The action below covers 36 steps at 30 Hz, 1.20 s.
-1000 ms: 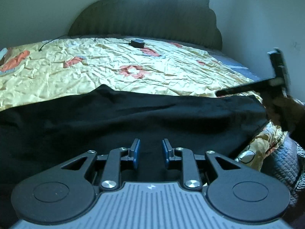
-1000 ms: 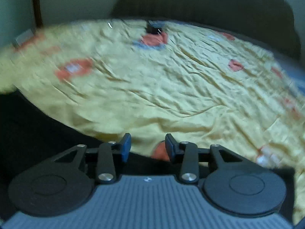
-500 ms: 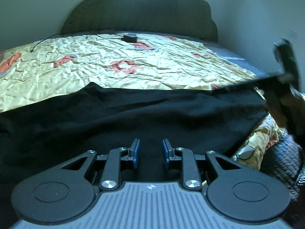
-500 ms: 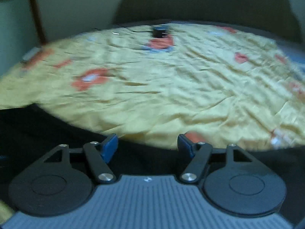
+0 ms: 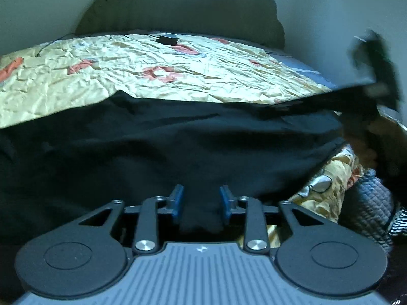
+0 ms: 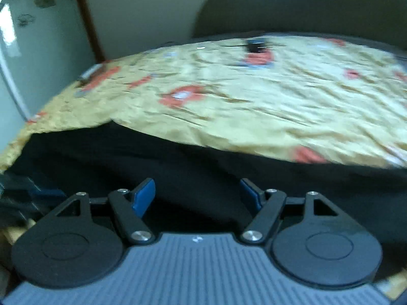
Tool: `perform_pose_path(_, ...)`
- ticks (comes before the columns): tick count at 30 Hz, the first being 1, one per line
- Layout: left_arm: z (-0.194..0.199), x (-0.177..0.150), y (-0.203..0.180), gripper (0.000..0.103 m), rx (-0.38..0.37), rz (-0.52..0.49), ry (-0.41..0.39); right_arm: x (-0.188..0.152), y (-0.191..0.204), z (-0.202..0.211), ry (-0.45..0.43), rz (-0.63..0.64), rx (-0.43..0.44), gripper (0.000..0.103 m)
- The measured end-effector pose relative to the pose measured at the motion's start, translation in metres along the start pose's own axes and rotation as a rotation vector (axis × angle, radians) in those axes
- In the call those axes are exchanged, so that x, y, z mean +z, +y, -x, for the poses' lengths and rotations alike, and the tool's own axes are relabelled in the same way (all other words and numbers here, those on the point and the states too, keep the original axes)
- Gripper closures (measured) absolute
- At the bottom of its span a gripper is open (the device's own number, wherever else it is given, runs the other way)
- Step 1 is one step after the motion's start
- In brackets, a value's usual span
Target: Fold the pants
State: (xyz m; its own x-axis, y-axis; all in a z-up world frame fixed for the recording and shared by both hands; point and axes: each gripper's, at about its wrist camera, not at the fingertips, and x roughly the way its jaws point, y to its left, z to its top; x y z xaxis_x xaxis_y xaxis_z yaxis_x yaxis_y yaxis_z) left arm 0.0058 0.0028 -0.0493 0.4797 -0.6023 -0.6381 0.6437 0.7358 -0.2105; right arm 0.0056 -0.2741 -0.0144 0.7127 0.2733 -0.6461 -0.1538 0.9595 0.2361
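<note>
The black pants [image 5: 178,147] lie spread across the near edge of the bed, on the yellow bedspread [image 5: 178,76]. My left gripper [image 5: 201,200] hovers low over their near hem. Its jaws are opening, and a tuck of black cloth sits loosely between the blue pads [image 5: 176,198]. In the right wrist view the pants [image 6: 203,167] fill the foreground. My right gripper [image 6: 197,193] is open just above them and still widening, with only flat cloth beneath the gap. A person's hand [image 5: 361,142], blurred, holds that gripper at the right end of the pants.
A dark padded headboard [image 5: 178,7] stands behind the bed. A small black box with a cable [image 5: 168,38] rests on the far side of the bedspread. A grey quilted cover [image 5: 368,203] hangs at the bed's right corner. A pale door and wall [image 6: 38,50] stand left.
The right gripper's jaws have spread from narrow to wide, and its view has swung left over the pants. The left jaws have parted slightly. The left hand has stayed in place.
</note>
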Motion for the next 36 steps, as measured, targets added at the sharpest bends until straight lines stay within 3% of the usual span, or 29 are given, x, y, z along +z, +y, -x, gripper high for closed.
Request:
perform_pose_path(4, 0.006, -0.002, -0.005, 0.058, 0.001, -0.021, -0.014, 0.027, 0.032, -0.069, 0.115, 0.094, -0.079, 0.032)
perform_pose_path(6, 0.01, 0.0, -0.005, 0.058, 0.047, -0.027, -0.021, 0.038, 0.035, -0.096, 0.104, 0.141, -0.202, 0.029)
perform_pose_path(7, 0.012, 0.001, -0.003, 0.058, 0.073, -0.031, -0.034, 0.041, 0.032, -0.101, 0.088, 0.131, -0.22, 0.021)
perform_pose_path(8, 0.016, 0.003, -0.001, 0.058, 0.095, -0.036, -0.049, 0.043, 0.026, -0.1, 0.075, 0.069, -0.204, 0.024)
perform_pose_path(10, 0.023, 0.004, 0.006, 0.055, 0.153, -0.035, -0.087, 0.035, 0.02, -0.072, 0.039, -0.027, -0.164, 0.029)
perform_pose_path(13, 0.023, 0.005, 0.024, 0.047, 0.175, 0.014, -0.092, -0.003, 0.023, -0.025, 0.015, 0.002, -0.125, 0.027)
perform_pose_path(17, 0.015, 0.003, 0.037, 0.047, 0.207, 0.05, -0.069, -0.032, -0.007, -0.014, 0.049, 0.013, -0.265, 0.024)
perform_pose_path(18, 0.016, 0.003, 0.037, 0.047, 0.222, 0.061, -0.073, -0.029, -0.025, -0.012, 0.027, -0.042, -0.265, 0.019)
perform_pose_path(20, 0.02, 0.004, 0.035, 0.047, 0.232, 0.091, -0.073, -0.019, -0.054, -0.005, 0.0, -0.135, -0.298, 0.024)
perform_pose_path(23, 0.026, 0.003, 0.022, 0.042, 0.197, 0.072, -0.089, -0.024, -0.079, 0.041, -0.099, -0.217, -0.314, 0.023)
perform_pose_path(26, 0.022, 0.001, 0.009, 0.039, 0.175, 0.01, -0.065, -0.056, -0.093, 0.065, -0.047, -0.19, -0.399, 0.021)
perform_pose_path(29, 0.017, 0.001, 0.001, 0.039, 0.169, -0.002, -0.055, -0.086, -0.097, 0.074, 0.005, -0.139, -0.544, 0.021)
perform_pose_path(32, 0.013, 0.008, -0.008, 0.039, 0.128, -0.002, -0.062, -0.097, -0.088, 0.106, -0.105, -0.167, -0.544, 0.02)
perform_pose_path(36, -0.004, 0.016, -0.025, 0.039, 0.049, -0.046, -0.043, -0.082, -0.071, 0.086, -0.137, -0.063, -0.493, 0.015)
